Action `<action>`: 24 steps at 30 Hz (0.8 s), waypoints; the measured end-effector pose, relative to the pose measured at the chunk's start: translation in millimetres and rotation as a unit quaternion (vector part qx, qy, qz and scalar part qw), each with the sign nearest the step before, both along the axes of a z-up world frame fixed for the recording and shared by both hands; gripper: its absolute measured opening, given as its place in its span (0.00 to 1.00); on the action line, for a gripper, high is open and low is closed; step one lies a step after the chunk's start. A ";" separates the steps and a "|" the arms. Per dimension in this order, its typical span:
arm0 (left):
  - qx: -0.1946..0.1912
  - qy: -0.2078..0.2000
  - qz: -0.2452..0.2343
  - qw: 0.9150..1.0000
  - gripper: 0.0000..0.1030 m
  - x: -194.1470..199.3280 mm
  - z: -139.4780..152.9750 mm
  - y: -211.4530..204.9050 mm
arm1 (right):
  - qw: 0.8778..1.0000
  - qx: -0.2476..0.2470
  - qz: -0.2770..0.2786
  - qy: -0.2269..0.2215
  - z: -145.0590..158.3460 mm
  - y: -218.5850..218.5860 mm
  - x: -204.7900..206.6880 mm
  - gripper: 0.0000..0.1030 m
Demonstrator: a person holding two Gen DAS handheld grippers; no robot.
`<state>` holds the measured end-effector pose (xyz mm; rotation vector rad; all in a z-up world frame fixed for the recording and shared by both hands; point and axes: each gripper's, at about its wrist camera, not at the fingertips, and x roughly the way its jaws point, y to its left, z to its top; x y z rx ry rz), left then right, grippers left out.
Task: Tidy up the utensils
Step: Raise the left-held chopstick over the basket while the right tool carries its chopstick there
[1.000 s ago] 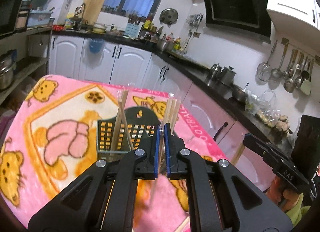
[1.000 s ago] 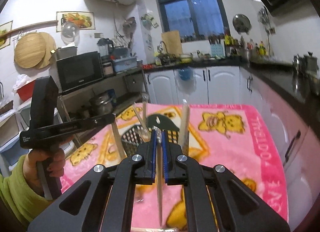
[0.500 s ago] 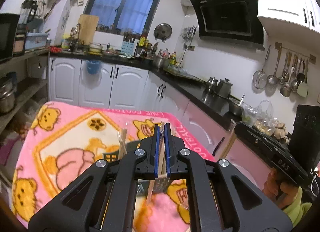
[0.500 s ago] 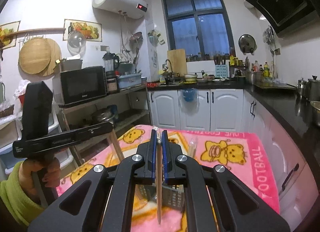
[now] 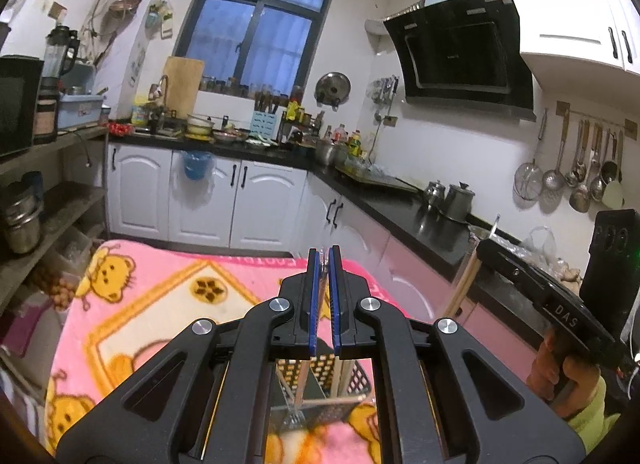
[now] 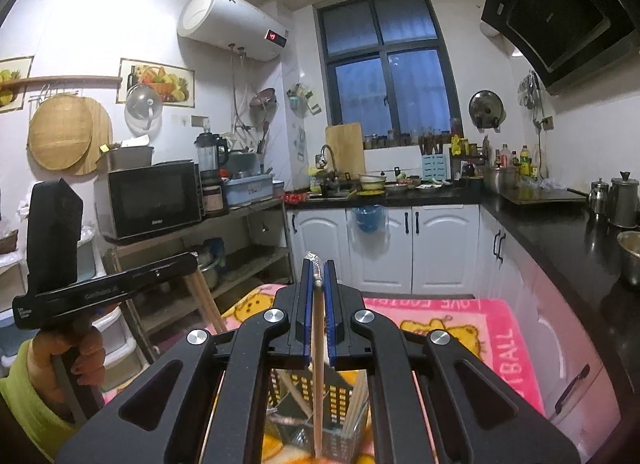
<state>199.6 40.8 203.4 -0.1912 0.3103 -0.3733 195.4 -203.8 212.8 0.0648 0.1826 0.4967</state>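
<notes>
My left gripper (image 5: 324, 261) is shut on wooden chopsticks (image 5: 305, 378) that hang down toward a dark mesh utensil basket (image 5: 320, 368) below it. The right wrist view shows the same gripper (image 6: 194, 260) at the left, held by a hand, with two chopsticks (image 6: 206, 302) slanting down from its tip. My right gripper (image 6: 316, 264) is shut on a single wooden chopstick (image 6: 318, 364), whose lower end points into the basket (image 6: 340, 396). Several chopsticks stand in the basket. The right gripper (image 5: 480, 249) also shows at the right of the left wrist view.
The basket stands on a table covered by a pink bear-print blanket (image 5: 152, 304). A black counter (image 6: 560, 232) with white cabinets runs along the back and right. Open shelves with a microwave (image 6: 154, 198) stand at the left.
Both grippers have risen with their chopsticks still held. The basket and blanket have slid toward the bottom of both views, and more of the kitchen walls shows.
</notes>
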 end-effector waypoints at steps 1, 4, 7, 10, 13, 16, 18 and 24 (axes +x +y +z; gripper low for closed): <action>0.000 -0.001 0.001 1.000 0.02 1.2 1.7 0.7 | 1.000 0.000 -0.001 -0.003 3.2 0.9 3.0 0.05; 0.005 -0.010 0.010 1.000 0.02 6.5 9.1 0.8 | 1.000 0.004 -0.005 -0.009 9.5 1.7 9.6 0.05; 0.008 -0.012 0.017 1.000 0.02 12.6 12.3 1.6 | 1.000 0.006 -0.010 -0.016 13.6 2.3 15.2 0.05; 0.007 -0.009 0.023 1.000 0.02 19.8 10.8 4.0 | 1.000 0.006 -0.014 -0.019 15.3 4.3 24.4 0.05; 0.009 -0.001 0.029 1.000 0.02 28.2 3.8 5.8 | 1.000 0.006 -0.015 -0.015 12.6 7.8 34.3 0.05; 0.016 0.004 0.038 0.999 0.02 34.9 -3.6 7.4 | 1.000 0.000 -0.021 -0.009 4.4 11.9 43.3 0.05; 0.017 0.014 0.040 0.999 0.02 40.7 -11.6 10.3 | 1.000 -0.004 -0.024 -0.002 -2.8 14.7 49.0 0.05; 0.024 0.040 0.044 0.998 0.02 51.8 -37.9 11.6 | 0.999 -0.011 -0.022 0.030 -32.3 26.2 66.5 0.05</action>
